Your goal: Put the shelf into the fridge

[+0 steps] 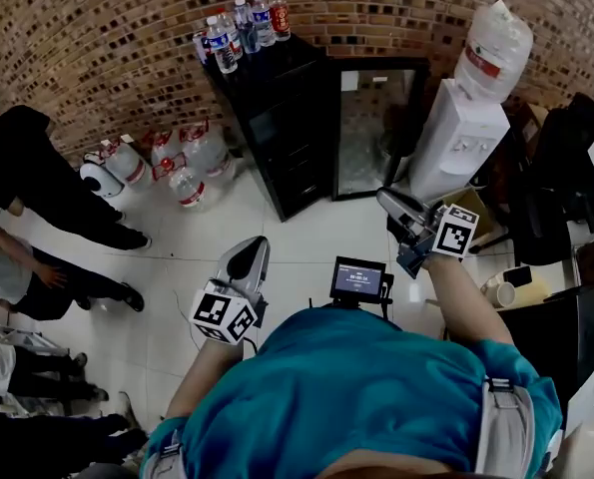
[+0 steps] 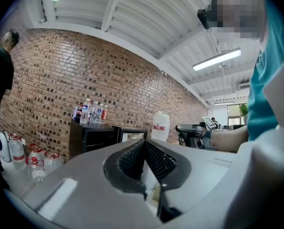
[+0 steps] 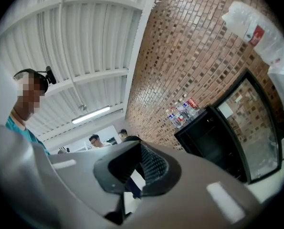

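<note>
Brick wall (image 1: pixel 127 28) backs the open black fridge (image 1: pixel 282 133); my left hand-held gripper (image 1: pixel 251 249) and right hand-held gripper (image 1: pixel 386 199) are both closed on nothing (the shelf is nowhere in view), so I'd find it first, opening wide.

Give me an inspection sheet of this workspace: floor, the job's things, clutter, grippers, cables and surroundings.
Surface: white tiled floor.
Job's things: black fridge against the brick wall, its glass door swung open; shelf: nothing seen.
Clutter: bottles on top of the fridge; water jugs on the floor to its left.
Grippers: left gripper and right gripper both shut, nothing between the jaws.
Cables: nothing seen.
Surroundings: water dispenser right of the fridge; people standing at the left; office chair at the right.
</note>
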A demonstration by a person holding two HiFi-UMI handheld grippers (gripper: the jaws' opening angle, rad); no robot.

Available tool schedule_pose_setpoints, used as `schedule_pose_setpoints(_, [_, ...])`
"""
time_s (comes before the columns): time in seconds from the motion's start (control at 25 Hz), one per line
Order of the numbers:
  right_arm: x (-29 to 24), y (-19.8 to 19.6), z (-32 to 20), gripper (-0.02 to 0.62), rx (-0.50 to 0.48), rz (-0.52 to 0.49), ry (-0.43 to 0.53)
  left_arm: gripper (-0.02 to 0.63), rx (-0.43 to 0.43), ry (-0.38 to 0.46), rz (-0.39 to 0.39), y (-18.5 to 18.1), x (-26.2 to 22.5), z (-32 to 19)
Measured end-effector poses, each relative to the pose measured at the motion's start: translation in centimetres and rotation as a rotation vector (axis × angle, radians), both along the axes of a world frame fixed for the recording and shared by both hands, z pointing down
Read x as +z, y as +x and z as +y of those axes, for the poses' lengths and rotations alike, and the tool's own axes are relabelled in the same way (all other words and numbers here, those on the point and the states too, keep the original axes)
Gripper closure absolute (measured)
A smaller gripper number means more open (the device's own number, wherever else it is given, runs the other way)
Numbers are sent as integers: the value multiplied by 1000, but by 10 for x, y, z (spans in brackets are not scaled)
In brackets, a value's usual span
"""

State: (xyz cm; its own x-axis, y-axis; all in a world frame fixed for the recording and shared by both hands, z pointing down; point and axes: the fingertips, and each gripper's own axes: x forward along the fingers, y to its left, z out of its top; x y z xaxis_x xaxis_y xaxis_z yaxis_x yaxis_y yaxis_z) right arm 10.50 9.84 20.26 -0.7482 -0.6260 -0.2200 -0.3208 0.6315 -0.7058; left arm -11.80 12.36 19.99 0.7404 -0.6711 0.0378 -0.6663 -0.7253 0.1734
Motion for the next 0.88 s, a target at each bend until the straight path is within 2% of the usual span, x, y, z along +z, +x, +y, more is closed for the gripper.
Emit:
schedule_pose_setpoints(0.16, [-18,-66,35,594,15,-4,-20,586,29,0,-27,-65,-18,35])
schedule_pose_setpoints(0.28, [-22,-105,57,594,24,-4,-33,586,33,-27,-19,-105,-12,53])
schedule_pose_setpoints(0.44, [-33,-128,80,594,26,53,-31,586,46,-63,3,-126,-8,67])
schedule_pose_setpoints(0.64, [-56,-108,113,594,66,122,-7,586,95,-63,18,-105,-26,88])
schedule_pose_setpoints(0.88, [-87,-45,190,594,72,251,98,586,123,-82,6,-32,-55,145])
